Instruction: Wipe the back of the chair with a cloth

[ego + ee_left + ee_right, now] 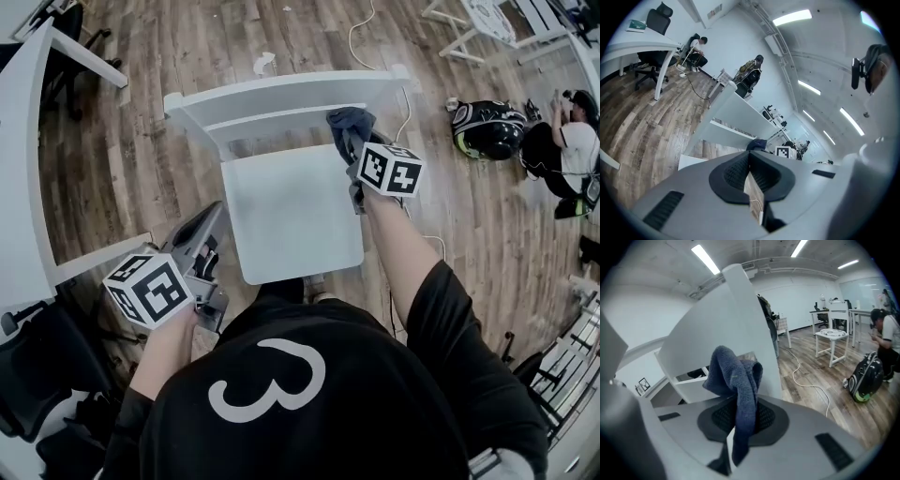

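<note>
One crumpled blue cloth droops from the right gripper.

Blue-grey cloth, white chair, brown wood-grain floor

The blue cloth is soft, nubbly fabric, the white chair smooth and matt, the floor grainy brown wood planks with a faint sheen, and the right gripper matt grey plastic with ribbed black pads.

White chair, upright, slatted back, crumpled dark blue cloth at the back's right end
</note>
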### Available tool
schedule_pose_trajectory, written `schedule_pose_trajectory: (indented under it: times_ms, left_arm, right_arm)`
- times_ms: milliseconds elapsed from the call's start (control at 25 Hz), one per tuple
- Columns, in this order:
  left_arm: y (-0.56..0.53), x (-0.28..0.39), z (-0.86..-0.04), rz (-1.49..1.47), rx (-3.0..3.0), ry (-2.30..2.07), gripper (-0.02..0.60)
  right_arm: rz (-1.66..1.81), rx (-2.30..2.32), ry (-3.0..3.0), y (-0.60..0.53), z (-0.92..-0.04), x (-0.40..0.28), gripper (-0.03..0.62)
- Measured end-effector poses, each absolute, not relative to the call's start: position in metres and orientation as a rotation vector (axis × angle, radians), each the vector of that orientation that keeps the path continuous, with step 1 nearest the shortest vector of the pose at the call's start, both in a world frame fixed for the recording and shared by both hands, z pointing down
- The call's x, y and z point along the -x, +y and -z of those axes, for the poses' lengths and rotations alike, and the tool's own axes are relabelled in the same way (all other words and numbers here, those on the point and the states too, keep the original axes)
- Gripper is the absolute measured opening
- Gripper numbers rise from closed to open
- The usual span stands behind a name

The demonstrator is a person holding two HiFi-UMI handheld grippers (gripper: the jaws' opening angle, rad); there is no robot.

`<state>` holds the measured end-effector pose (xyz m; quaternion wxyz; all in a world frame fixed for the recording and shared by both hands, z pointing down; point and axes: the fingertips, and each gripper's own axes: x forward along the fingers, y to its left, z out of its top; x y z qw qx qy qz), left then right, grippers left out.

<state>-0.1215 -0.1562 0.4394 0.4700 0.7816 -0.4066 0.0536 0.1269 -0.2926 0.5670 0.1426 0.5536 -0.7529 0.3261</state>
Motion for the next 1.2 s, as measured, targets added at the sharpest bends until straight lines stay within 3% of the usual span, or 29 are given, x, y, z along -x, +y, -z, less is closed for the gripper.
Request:
schedule_pose_trajectory:
  times_ms: [200,400,640,1200]
  left_arm:
    - [-0.117,0.108,-0.406,-0.081,-1.969,-1.060,0.014]
    - [-0.046,0.068,-0.357,0.023,-2.019,-1.070,0.012]
    - [0.048,0.024,-0.294,0.143,-2.122,-1.076,0.014]
    - [0.164,-0.022,-0.183,0.074,-2.462,-0.980,0.013]
  right_arm:
    - [-0.947,-1.429,-2.390,-0.231,-0.509,-0.103,0.051]
    - [-1.182,-1.185,-2.651,-0.125,-0.419,-0.097,0.051]
    - [-1.044,-0.877,-2.871,-0.009,-0.321,-0.115,0.051]
    - [-1.042,-0.277,-2.986,0.175,-0.221,-0.109,0.051]
